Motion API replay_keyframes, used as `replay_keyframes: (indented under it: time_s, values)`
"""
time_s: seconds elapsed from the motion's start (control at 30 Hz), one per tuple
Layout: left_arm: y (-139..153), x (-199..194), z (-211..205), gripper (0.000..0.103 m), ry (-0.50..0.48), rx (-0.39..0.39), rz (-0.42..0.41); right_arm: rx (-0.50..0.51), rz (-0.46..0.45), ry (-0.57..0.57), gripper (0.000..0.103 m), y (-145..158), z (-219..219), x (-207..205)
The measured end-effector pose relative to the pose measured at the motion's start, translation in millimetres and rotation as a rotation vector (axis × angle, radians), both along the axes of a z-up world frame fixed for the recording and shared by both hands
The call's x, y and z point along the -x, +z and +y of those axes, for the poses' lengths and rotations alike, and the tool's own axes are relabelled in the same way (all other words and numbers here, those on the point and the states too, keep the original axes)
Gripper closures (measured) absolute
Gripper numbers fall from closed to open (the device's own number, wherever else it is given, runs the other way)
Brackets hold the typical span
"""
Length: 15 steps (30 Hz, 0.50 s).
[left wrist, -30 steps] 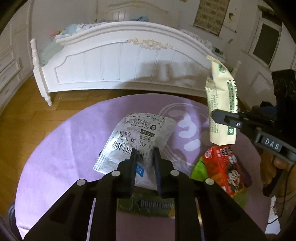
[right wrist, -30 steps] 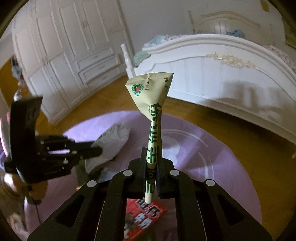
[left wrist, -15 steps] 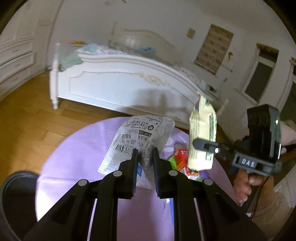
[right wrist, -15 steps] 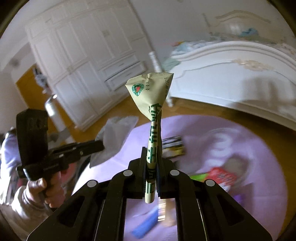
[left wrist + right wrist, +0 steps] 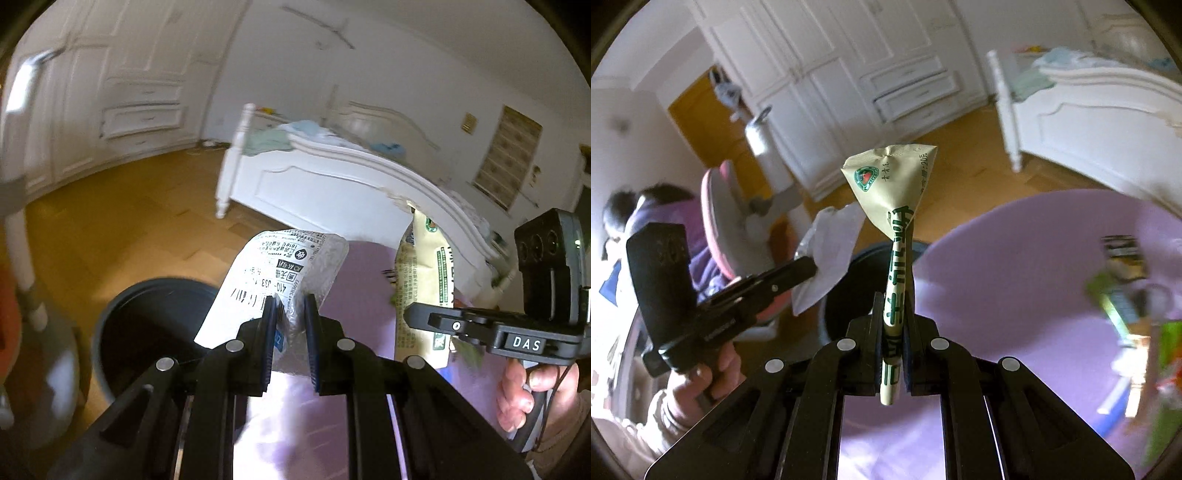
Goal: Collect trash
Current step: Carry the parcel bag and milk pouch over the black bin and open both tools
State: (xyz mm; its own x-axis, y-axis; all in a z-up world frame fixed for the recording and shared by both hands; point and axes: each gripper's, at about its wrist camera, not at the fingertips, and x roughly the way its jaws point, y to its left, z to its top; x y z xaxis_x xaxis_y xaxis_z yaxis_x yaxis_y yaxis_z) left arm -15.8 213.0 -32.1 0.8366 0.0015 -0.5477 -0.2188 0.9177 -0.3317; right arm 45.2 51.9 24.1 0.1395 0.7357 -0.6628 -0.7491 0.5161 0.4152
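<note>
Both tools are black plastic with round silver screws. The right gripper (image 5: 410,317) has white letters "DAS" on its side. The left gripper (image 5: 812,267) has a boxy black top. Bare fingers (image 5: 517,391), pale sleeves.

My left gripper (image 5: 290,321): clamped on a silvery wrapper (image 5: 284,273).
Dark bin (image 5: 147,328): below-left of my fingers.
My right gripper (image 5: 410,317): right of mine, pinching a cream packet (image 5: 423,284).

In the left wrist view, the trash bin (image 5: 147,332) sits lower left on the floor (image 5: 122,221), beside the rug (image 5: 362,280). The bed (image 5: 332,184) stands behind, centre right; wardrobe (image 5: 122,110) upper left.
</note>
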Motion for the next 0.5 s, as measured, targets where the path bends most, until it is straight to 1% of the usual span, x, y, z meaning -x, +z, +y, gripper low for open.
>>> replay_keyframes:
  time_s: [0.17,0.3,0.5]
  values:
    - [-20.8,13.7,35.3,0.087,0.072,0.049,0.024,0.038,0.04,0.05,0.094,-19.7,56.6,6.0]
    - [-38.9,25.1,56.3,0.087,0.101,0.088,0.047,0.062,0.082,0.067,0.094,-35.1,97.2,3.9]
    - [-61.1,23.2,74.4,0.087,0.126,0.138,0.083,0.108,0.096,0.082,0.094,-57.1,137.6,2.0]
